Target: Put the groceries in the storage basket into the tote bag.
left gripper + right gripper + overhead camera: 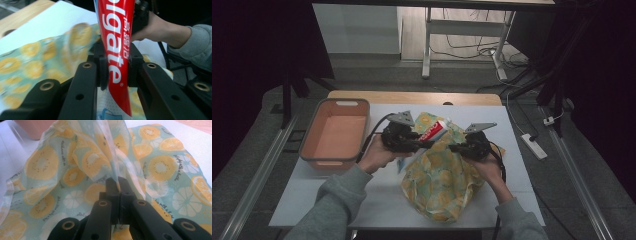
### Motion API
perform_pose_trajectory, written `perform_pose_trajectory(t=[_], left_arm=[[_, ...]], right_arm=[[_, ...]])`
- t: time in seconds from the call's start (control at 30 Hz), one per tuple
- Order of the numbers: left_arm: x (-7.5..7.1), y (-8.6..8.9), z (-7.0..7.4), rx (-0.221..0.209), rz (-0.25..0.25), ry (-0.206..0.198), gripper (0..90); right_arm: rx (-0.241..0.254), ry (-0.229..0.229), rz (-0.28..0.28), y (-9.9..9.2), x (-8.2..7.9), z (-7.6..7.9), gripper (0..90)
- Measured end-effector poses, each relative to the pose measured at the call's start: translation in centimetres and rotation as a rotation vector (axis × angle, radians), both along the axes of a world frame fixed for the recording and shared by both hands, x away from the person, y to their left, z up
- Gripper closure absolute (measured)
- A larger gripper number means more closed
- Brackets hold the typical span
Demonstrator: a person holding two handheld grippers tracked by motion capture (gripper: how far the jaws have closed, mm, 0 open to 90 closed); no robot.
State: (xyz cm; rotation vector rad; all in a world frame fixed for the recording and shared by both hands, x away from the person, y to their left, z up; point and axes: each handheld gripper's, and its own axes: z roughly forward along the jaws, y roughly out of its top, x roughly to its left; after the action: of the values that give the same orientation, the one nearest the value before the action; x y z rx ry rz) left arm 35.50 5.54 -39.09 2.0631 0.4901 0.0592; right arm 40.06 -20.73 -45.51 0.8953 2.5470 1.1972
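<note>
Toothpaste tube [115,50] sat clamped in the left tool [418,141], poised over the bag [439,182]. Right tool [457,147] pinched the bag's edge shut; next, probably, tube into the mouth.

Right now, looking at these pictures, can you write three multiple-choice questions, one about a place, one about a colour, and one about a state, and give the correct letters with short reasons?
1. Where does the basket stand?
A. On the table, to the left of the bag
B. On top of the bag
C. On the floor behind the table

2. What is the main colour of the toothpaste tube?
A. Green
B. Red
C. Black

3. What does the right gripper do with the fruit-print bag?
A. It hangs open above it
B. It is shut on a fold of its edge
C. It lies on the table away from it

Answers:
1 A, the high view shows it left of the bag on the table.
2 B, the left gripper holds a red tube with white letters.
3 B, the right gripper view shows the jaws pinching the thin film.
</note>
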Motion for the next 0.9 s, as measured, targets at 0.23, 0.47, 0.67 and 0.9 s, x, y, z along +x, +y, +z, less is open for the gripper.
perform_pose_trajectory(t=[0.23, 0.47, 0.67, 0.9], left_arm=[[0.1, -3.9, -1.1, -0.064, -0.031, -0.025, 74.8], [0.3, -5.0, -2.5, -0.135, -0.014, -0.046, 74.8], [0.3, -4.5, -3.3, -0.168, 0.032, -0.051, 74.8], [-0.3, -4.6, -2.7, -0.265, 0.047, -0.055, 74.7]], right_arm=[[0.006, 0.003, 0.003, -0.1, 0.0, 0.0, 88.8], [0.033, 0.017, -0.017, -1.0, 0.3, 0.0, 88.8], [0.099, 0.044, -0.027, -1.7, 0.3, 0.2, 88.9], [0.131, 0.087, -0.023, -1.5, 0.7, -0.3, 88.9]])
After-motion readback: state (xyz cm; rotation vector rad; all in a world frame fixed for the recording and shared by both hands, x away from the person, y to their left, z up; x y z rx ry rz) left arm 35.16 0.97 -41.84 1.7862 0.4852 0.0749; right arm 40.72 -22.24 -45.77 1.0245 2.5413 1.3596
